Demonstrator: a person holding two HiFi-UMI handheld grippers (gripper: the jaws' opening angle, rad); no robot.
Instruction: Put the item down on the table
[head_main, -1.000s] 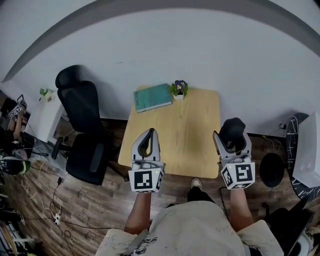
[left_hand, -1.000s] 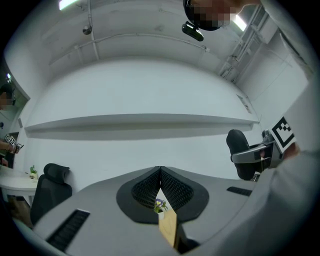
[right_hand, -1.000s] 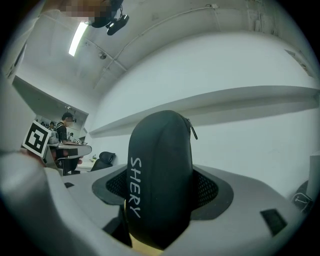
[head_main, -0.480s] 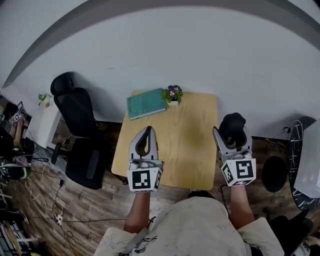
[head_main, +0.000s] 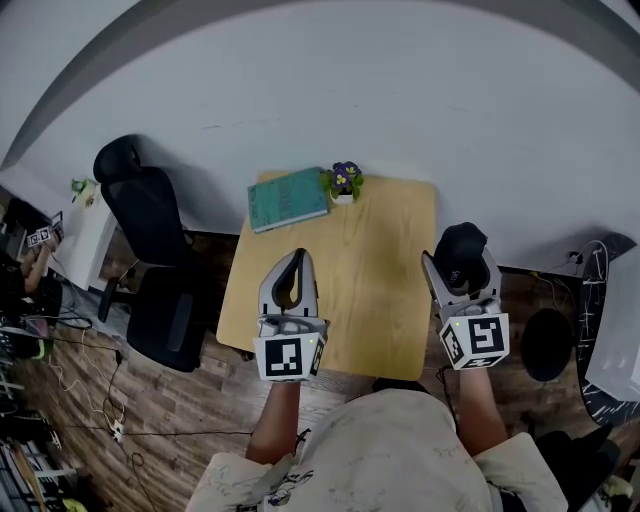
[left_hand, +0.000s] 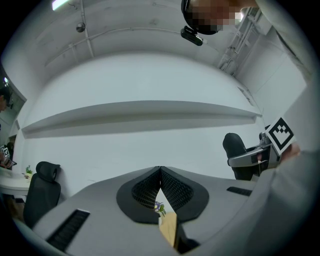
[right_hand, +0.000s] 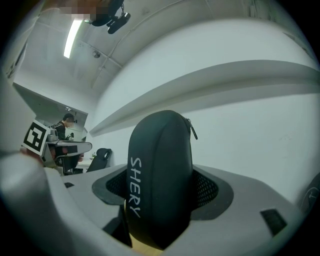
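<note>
Right gripper view: right claw (head_main: 461, 268) grips a black case (right_hand: 160, 165), upright between its jaws; the surface (head_main: 375, 270) lies lower-left of it. Left claw (left_hand: 160, 172) closed, empty.

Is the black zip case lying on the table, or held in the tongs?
Held, not on the table. The right tongs grip the black case on both sides, past the table's right edge.

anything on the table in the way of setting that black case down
Nothing visible blocks it. The black case hangs by the right edge of the table, whose near and middle wood is bare. The teal book and the small flower pot sit at the far edge.
</note>
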